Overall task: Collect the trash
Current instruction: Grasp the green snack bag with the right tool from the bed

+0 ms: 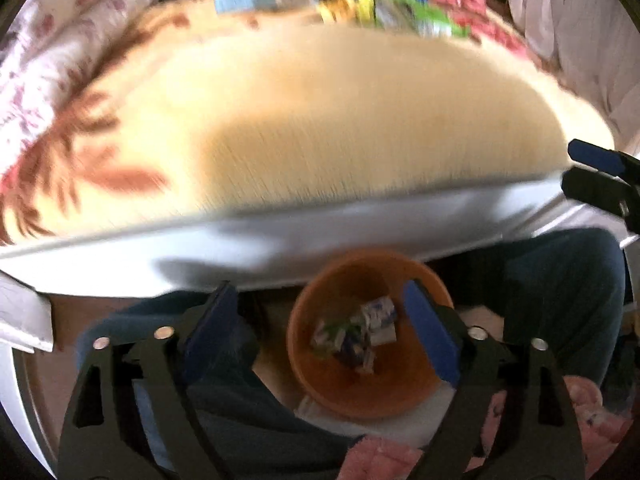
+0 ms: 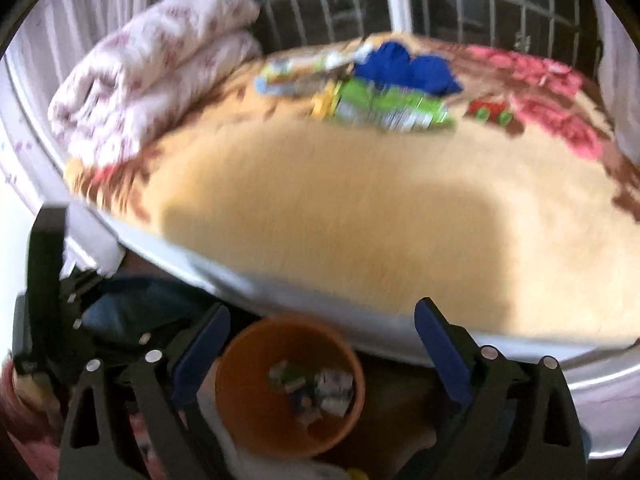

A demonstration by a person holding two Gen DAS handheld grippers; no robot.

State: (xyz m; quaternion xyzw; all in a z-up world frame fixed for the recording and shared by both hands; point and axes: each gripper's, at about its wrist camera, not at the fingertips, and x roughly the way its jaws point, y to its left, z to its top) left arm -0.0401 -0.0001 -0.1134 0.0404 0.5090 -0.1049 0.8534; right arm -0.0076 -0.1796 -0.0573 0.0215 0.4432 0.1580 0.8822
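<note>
An orange bin (image 1: 320,384) stands on the floor below the bed's near edge, with several crumpled wrappers (image 1: 360,332) inside. It also shows in the right wrist view (image 2: 248,412). My left gripper (image 1: 320,320) is open and empty right above the bin. My right gripper (image 2: 320,344) is open and empty above the bin too. The right gripper's fingers (image 1: 596,168) show at the left view's right edge. More trash lies at the bed's far side: green packets (image 2: 392,110), a yellow packet (image 2: 324,104), a light blue packet (image 1: 244,0) and a red wrapper (image 2: 490,110). Both views are blurred.
A yellow blanket with flower print (image 2: 360,208) covers the bed. A folded white-and-pink quilt (image 2: 148,76) lies at the far left. A blue cloth (image 2: 404,66) sits behind the packets. A barred window (image 2: 460,4) is behind the bed. Legs in blue trousers (image 1: 560,280) flank the bin.
</note>
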